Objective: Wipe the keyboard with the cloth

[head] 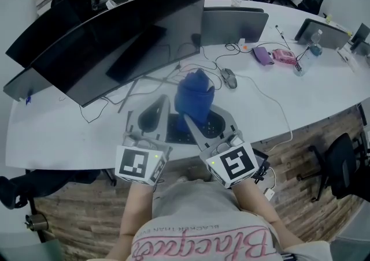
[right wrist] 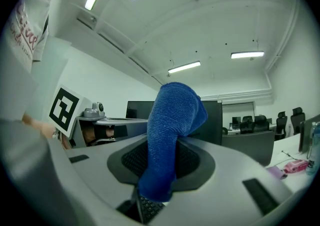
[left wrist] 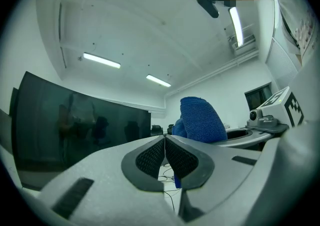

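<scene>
I hold both grippers up over the desk's near edge, pointing toward the monitors. My right gripper [head: 199, 118] [right wrist: 162, 162] is shut on a blue cloth [head: 195, 97] [right wrist: 172, 120], which stands up out of the jaws as a folded bunch. My left gripper [head: 156, 112] [left wrist: 164, 156] is shut with its ribbed pads together and nothing between them. From the left gripper view the cloth [left wrist: 200, 120] shows just right of the jaws. The black keyboard [head: 175, 130] [right wrist: 147, 209] lies below the grippers and is mostly hidden by them.
A wide curved monitor [head: 115, 40] stands behind the keyboard, with a second screen [head: 234, 26] to its right. A mouse [head: 229, 78], cables, a purple item [head: 263, 55], a pink case [head: 283, 55] and a bottle [head: 312, 46] lie on the white desk. An office chair [head: 341, 164] stands at right.
</scene>
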A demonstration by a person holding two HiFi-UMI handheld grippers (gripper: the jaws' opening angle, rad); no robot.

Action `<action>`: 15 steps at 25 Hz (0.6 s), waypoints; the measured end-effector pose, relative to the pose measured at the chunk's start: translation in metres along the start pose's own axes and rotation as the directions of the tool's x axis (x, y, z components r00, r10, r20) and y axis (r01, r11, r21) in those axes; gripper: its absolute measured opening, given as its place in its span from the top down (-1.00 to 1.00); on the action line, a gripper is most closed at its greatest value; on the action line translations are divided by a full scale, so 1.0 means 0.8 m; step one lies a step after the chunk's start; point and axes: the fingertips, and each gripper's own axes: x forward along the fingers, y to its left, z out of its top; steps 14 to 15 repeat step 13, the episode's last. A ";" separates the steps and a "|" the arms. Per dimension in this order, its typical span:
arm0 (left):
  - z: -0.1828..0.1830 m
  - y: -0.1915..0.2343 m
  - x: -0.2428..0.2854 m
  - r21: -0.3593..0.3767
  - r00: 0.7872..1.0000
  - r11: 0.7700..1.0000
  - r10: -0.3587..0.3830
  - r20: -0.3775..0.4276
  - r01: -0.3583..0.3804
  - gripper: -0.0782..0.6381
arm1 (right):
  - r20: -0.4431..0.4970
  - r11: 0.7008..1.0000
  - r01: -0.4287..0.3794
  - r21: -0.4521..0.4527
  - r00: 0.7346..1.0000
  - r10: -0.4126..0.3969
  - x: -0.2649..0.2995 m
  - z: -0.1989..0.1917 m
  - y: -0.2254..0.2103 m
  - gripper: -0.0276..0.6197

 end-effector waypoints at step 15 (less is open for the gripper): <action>-0.008 0.000 0.004 -0.015 1.000 1.000 -0.010 -0.003 0.010 0.76 | -0.001 1.000 -0.006 0.006 1.000 0.006 -0.001 -0.003 0.000 0.59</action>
